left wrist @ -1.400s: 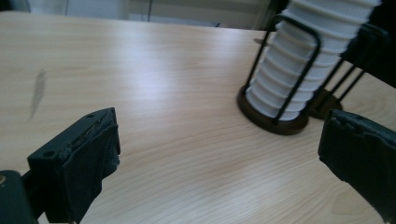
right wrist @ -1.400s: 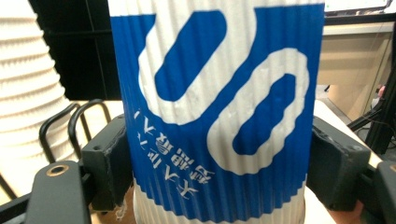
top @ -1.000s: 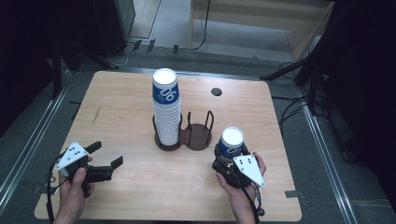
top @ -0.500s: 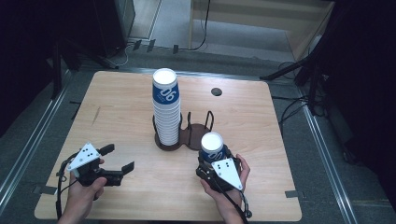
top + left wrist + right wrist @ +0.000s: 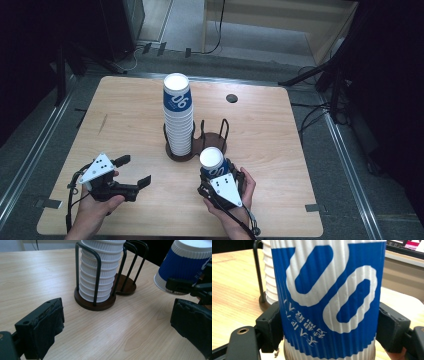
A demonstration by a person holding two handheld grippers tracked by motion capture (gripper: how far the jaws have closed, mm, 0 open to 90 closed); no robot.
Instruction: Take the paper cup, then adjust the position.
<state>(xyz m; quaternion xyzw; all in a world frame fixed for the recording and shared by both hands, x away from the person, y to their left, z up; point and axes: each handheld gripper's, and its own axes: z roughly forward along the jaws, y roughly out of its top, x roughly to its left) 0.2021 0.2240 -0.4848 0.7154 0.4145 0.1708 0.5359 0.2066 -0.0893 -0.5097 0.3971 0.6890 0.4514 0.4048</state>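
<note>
Since a second before, the right gripper [image 5: 216,176] had carried its blue paper cup [image 5: 213,163] leftward across the table, from the right of the wire holder to a spot just in front of it, and a little nearer the person. The cup was upside down, its white base uppermost, and the jaws were clamped on its ribbed blue sleeve, one pad on either side (the right gripper view showed both pads pressed into the ridges). The left gripper [image 5: 134,171] had slid to the right as well, closer to the middle of the near edge, with its jaws wide apart and nothing between them. In the left gripper view the cup [image 5: 183,266] hung tilted above the wood at the right edge. The tall stack of cups [image 5: 178,117] had not moved: it stood upright in the left ring of the cup holder [image 5: 216,140], whose right ring held nothing.

The table [image 5: 125,115] was pale wood with rounded corners and a dark round hole [image 5: 231,98] near its far right side. It stood on grey carpet crossed by metal rails [image 5: 30,155], with black cables [image 5: 310,117] trailing off to the right. Beyond it were dark stands and a light wooden cabinet [image 5: 280,22]. The sides of the room lay in shadow.
</note>
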